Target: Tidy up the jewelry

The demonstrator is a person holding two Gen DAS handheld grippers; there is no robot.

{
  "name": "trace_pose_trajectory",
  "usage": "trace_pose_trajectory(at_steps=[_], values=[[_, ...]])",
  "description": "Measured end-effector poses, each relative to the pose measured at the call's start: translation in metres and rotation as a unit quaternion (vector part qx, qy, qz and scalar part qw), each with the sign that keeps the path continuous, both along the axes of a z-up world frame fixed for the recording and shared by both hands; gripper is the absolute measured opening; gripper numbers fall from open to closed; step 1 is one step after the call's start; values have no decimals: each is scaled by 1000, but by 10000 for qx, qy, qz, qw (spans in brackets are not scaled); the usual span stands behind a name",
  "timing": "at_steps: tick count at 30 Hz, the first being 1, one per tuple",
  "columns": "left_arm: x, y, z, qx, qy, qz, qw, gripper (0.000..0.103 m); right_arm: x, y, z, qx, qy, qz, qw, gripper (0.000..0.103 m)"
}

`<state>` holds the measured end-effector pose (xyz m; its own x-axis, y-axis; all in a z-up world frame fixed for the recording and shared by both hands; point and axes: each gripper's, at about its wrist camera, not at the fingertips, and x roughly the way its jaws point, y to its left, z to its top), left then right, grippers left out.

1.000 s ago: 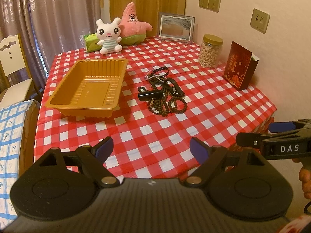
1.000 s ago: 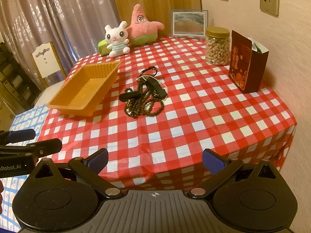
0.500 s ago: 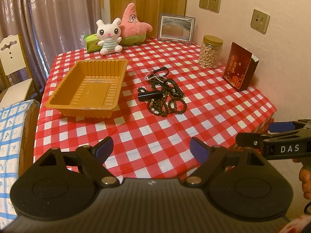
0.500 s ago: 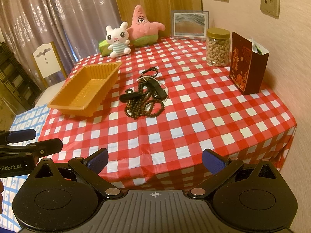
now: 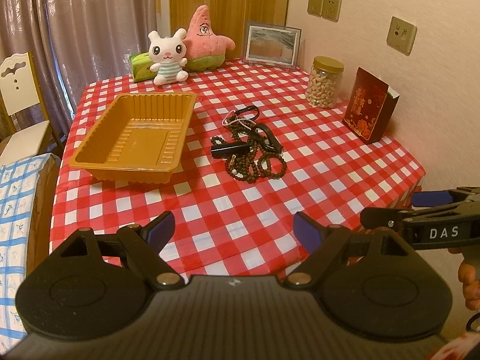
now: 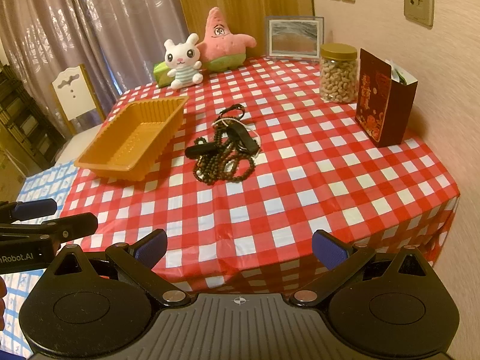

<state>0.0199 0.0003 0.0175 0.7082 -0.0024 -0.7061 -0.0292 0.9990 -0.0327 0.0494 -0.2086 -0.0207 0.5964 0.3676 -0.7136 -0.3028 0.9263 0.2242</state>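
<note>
Fingers of the left gripper (image 5: 232, 229): blue-padded, spread wide apart, nothing between them, low centre of the left wrist view, over the near edge of the table (image 5: 228, 210); fingers of the right gripper (image 6: 240, 244): likewise spread wide and empty, low centre of the right wrist view, near the draped table edge.
Jewelry pile (image 5: 250, 147): dark bead strands tangled with black bands and a pale thin chain; lies on the red-and-white checked cloth at frame centre, well apart from both grippers; a black oblong piece (image 5: 229, 150) rests on its left side.
Orange tray (image 5: 135, 138): ribbed plastic, nothing in it; left of centre, just beside the pile, not touching it.
Far edge, upper centre: white bunny plush (image 5: 168, 57); pink starfish plush (image 5: 207, 42); framed picture (image 5: 271, 45).
Right side: jar of nuts (image 5: 324, 82) with gold lid; dark red box (image 5: 369, 109), upright.
Upper left: white chair (image 5: 18, 90); curtain (image 5: 75, 24).
Lower right of the left wrist view: the right gripper seen side-on, lettered DAS, a hand (image 5: 468, 282) partly visible on its grip.
</note>
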Motion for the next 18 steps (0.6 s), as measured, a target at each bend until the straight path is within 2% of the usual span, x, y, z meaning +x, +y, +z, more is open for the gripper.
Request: trace_pose_trajectory(at_steps=[10,18], values=[[-3,-4,0,-147,-50,23,9999,85,2,1,1,21,-52,53,10000,102],[-4,26,-15,-325,-136,393,9986,85,13,-1,-9,80,-193,124,9997,102]])
